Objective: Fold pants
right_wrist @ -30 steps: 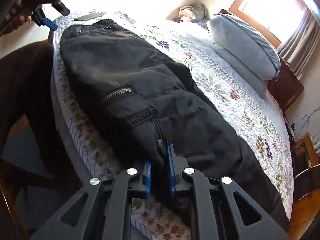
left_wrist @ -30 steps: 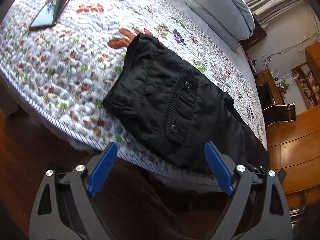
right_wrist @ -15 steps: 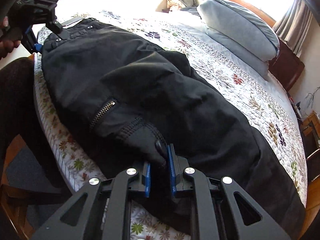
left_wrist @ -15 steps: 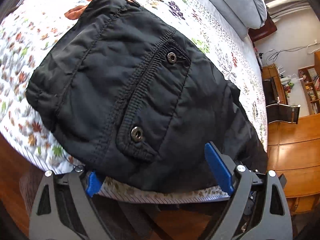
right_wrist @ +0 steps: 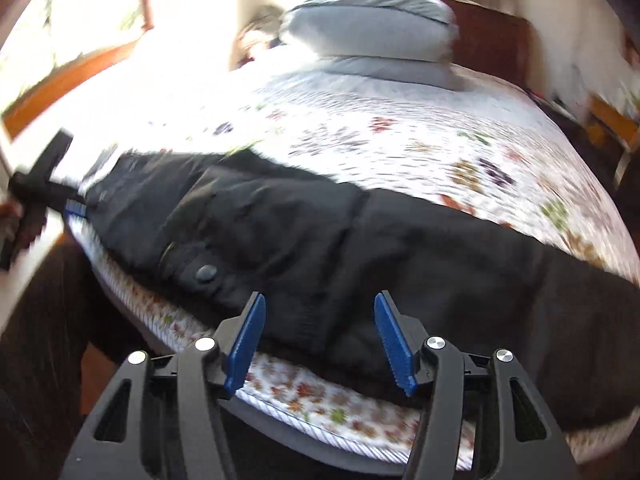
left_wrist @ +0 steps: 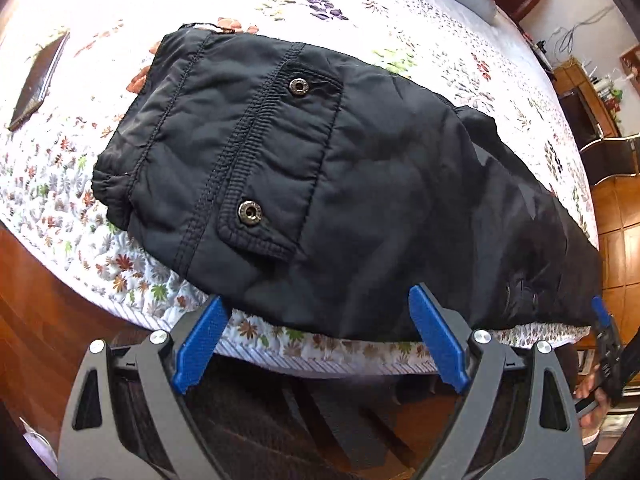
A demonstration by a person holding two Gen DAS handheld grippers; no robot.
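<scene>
Black pants [left_wrist: 360, 184] lie stretched along the near edge of the bed, waistband end at the left with a snap-button pocket flap [left_wrist: 276, 160]. My left gripper [left_wrist: 316, 312] is open, its blue pads just at the pants' near edge, holding nothing. In the right wrist view the pants [right_wrist: 320, 240] lie across the bed edge. My right gripper [right_wrist: 320, 312] is open with its pads on either side of the fabric's near edge. The left gripper also shows in the right wrist view [right_wrist: 40, 192], and the right gripper in the left wrist view [left_wrist: 604, 328].
A floral quilt [left_wrist: 360, 12] covers the bed. A dark phone [left_wrist: 38, 80] lies on it at the far left. Grey pillows [right_wrist: 372, 20] sit at the headboard. Wooden floor and furniture [left_wrist: 616, 216] lie to the right. The person's dark-clothed legs [right_wrist: 44, 340] are below the bed edge.
My right gripper has opened and let go of the pants. It has swung to face the bed head. My left gripper has drawn back slightly, still open.
</scene>
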